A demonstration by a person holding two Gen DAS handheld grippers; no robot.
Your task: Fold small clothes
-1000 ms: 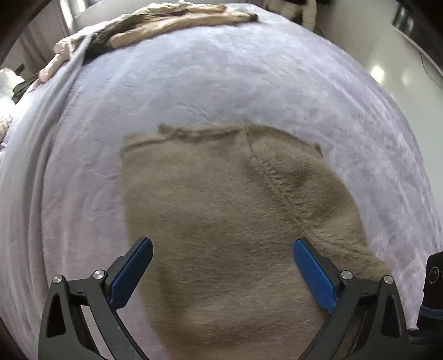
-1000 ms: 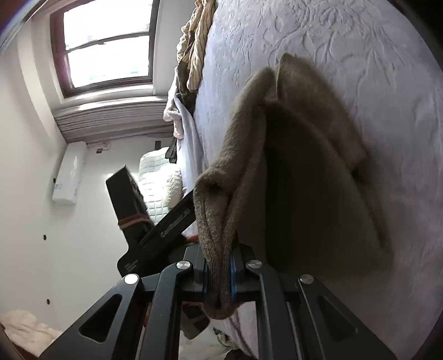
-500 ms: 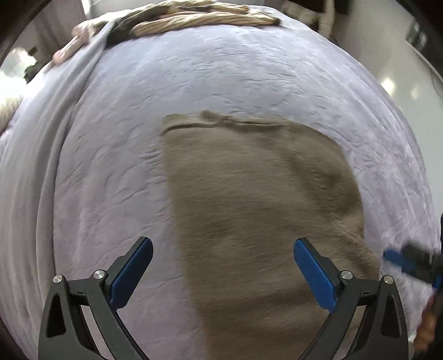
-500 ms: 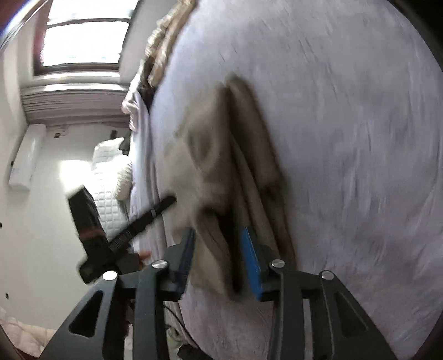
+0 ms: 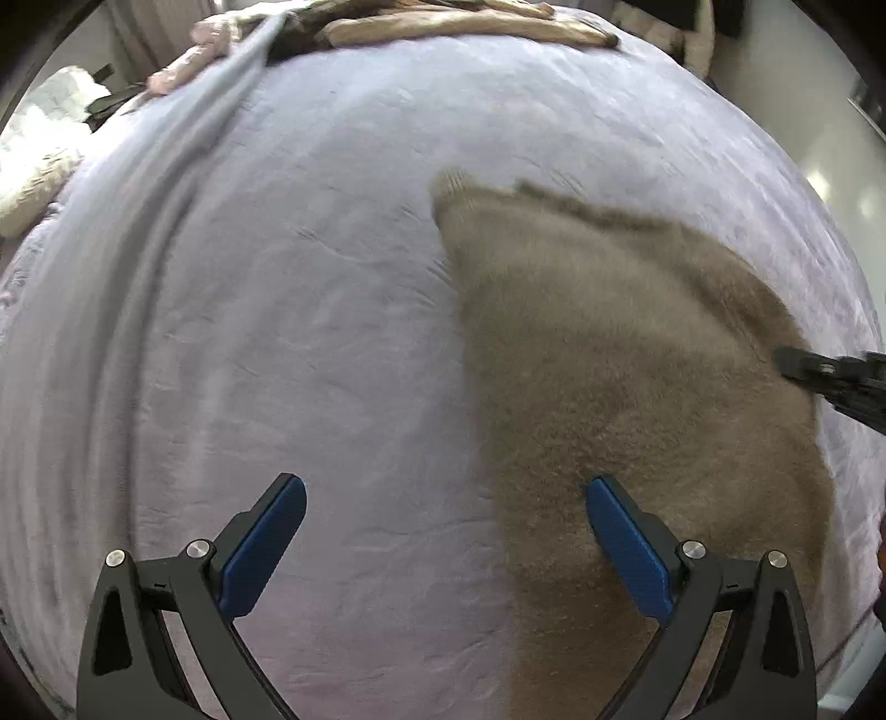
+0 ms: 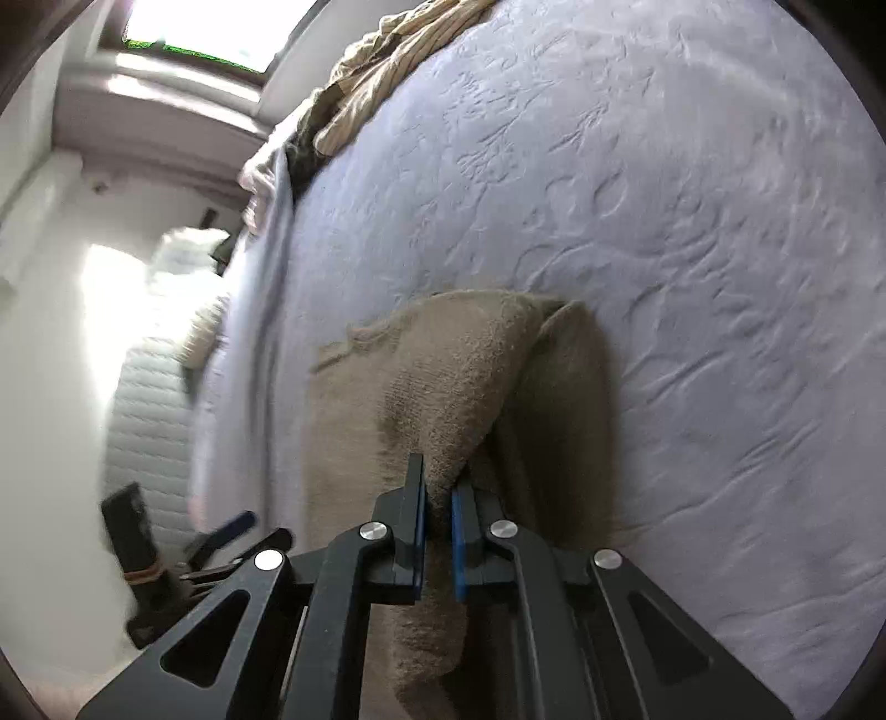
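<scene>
A tan knitted garment [image 5: 626,376] lies on the lavender bedspread [image 5: 277,310], at the right half of the left wrist view. My left gripper [image 5: 443,543] hangs open above its left edge: one blue pad over bare bedspread, the other over the knit. In the right wrist view the garment [image 6: 459,365] is partly folded, with one layer lifted. My right gripper [image 6: 438,498] is shut on that raised fold of tan knit. The right gripper's black tip [image 5: 830,376] shows at the garment's right edge in the left wrist view.
A heap of striped beige clothes [image 5: 459,22] lies at the bed's far edge, also seen as the striped clothes [image 6: 382,83] near the window. A white quilted pillow [image 6: 160,354] sits beside the bed. The left gripper [image 6: 221,537] shows low at the left.
The left gripper slid leftward, so the garment now sits to its right. The right gripper let go of the hanging knit, opened, moved, then closed on a raised fold of the flatter garment.
</scene>
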